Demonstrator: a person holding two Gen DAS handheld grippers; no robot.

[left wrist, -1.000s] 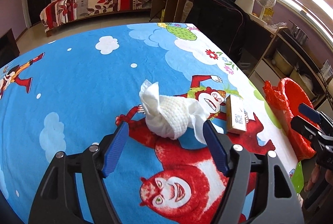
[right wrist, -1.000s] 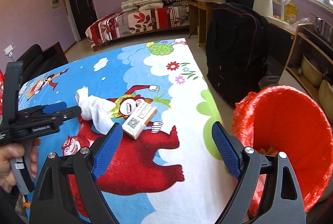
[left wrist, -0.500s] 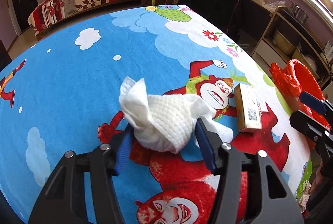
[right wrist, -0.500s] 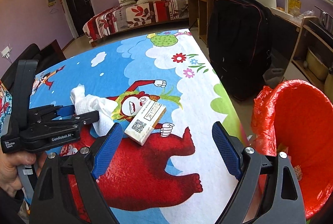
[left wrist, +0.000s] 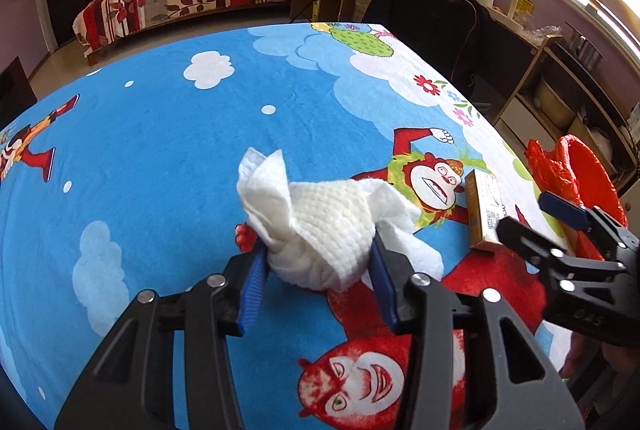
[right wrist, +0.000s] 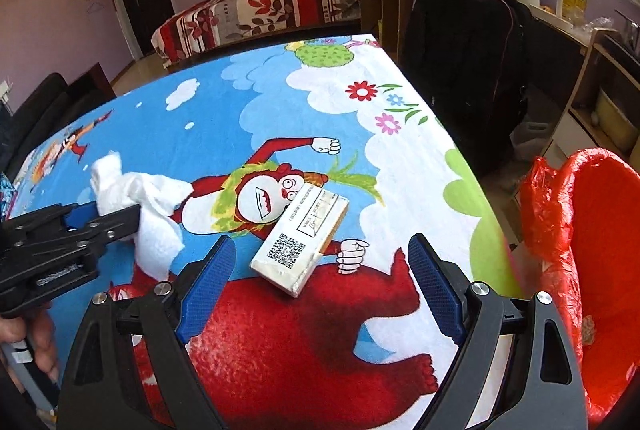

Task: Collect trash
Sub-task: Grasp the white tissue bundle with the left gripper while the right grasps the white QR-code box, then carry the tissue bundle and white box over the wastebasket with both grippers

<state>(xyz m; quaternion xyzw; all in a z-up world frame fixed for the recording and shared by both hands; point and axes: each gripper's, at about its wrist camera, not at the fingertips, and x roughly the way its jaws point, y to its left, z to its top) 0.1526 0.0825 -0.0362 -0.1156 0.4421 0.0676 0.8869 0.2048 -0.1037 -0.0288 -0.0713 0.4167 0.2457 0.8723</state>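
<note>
The left gripper (left wrist: pixel 318 262) has just been closing, and its two blue pads now squeeze one crumpled white tissue (left wrist: pixel 320 226) on the cartoon blanket (left wrist: pixel 160 158). The right gripper (right wrist: pixel 320 286) is wide open and holds nothing. One small box (right wrist: pixel 300 238) lies just beside the tissue. One red trash bag (right wrist: pixel 592 250) stands past the box, off the blanket's edge.
</note>
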